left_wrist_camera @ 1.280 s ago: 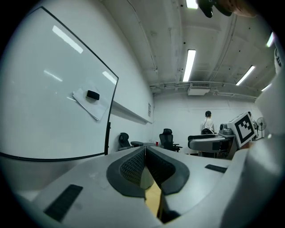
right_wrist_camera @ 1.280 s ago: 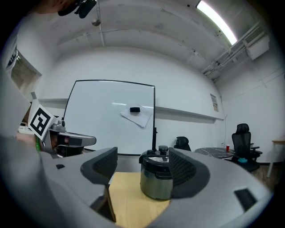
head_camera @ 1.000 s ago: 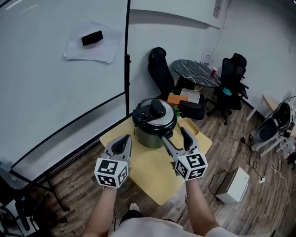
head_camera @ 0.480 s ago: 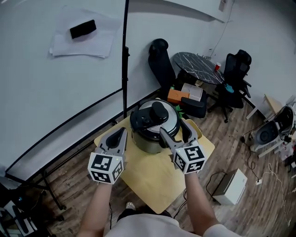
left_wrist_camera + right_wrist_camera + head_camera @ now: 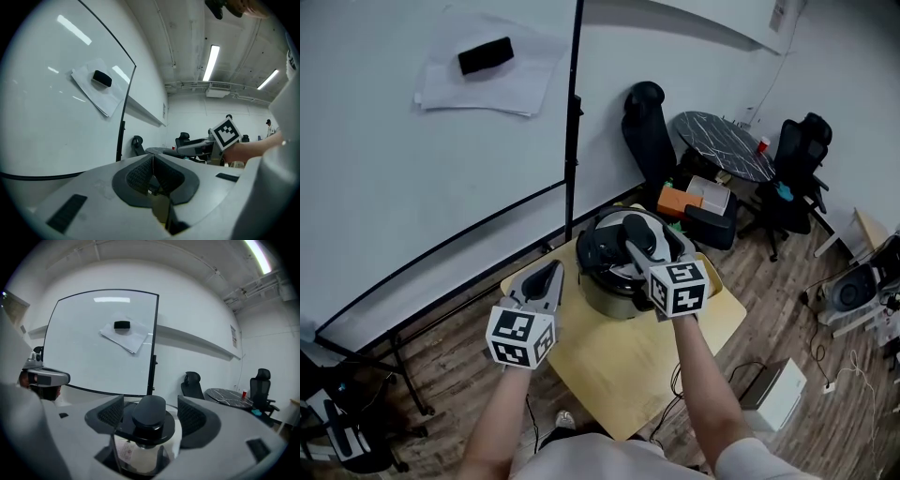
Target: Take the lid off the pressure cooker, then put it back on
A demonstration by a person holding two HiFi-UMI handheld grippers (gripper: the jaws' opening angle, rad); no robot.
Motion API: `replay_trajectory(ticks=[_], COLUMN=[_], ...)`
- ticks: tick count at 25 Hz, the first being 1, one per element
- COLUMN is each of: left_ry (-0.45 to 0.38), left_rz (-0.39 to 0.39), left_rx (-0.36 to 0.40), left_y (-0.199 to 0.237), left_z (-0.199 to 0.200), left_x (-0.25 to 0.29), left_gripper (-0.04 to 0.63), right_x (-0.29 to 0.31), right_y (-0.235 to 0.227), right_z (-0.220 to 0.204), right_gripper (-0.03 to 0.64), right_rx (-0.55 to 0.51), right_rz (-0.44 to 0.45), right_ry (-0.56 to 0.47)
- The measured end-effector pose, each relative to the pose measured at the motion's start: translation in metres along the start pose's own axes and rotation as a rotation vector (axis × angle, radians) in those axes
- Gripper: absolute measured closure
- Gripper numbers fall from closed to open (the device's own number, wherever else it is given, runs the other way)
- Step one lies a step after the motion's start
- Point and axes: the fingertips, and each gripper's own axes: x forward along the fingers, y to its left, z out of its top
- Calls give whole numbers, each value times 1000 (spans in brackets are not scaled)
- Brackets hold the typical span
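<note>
Swung right gripper forward over lid; held jaws wide apart astride knob, gripping nothing yet. Kept left gripper closed, empty, beside cooker, farther off.

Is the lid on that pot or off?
On. The lid sits flat on the pressure cooker; the right gripper, jaws apart, straddles its knob.
</note>
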Motion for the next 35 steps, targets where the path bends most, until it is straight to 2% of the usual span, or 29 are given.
replay_trajectory(ticks=[4, 10, 13, 21, 35], left_ry=[5, 13, 18, 33, 28], left_rz=[-6, -9, -7, -14, -21], left_rx=[-2, -10, -14, -13, -19], left_y=[4, 10, 15, 24, 42], left_z=[-3, -7, -11, -13, -7], left_x=[1, 0, -1, -6, -19], left_gripper=[581, 581, 581, 581, 581], right_x=[30, 60, 65, 66, 63], right_y=[1, -4, -6, -9, -12], right_z=[-7, -18, -26, -24, -27], right_gripper=[270, 267, 299, 337, 341], right_rx=[-4, 18, 41, 55, 112], right_rz=[1, -42, -69, -154, -298], right_ry=[82, 207, 260, 286, 328])
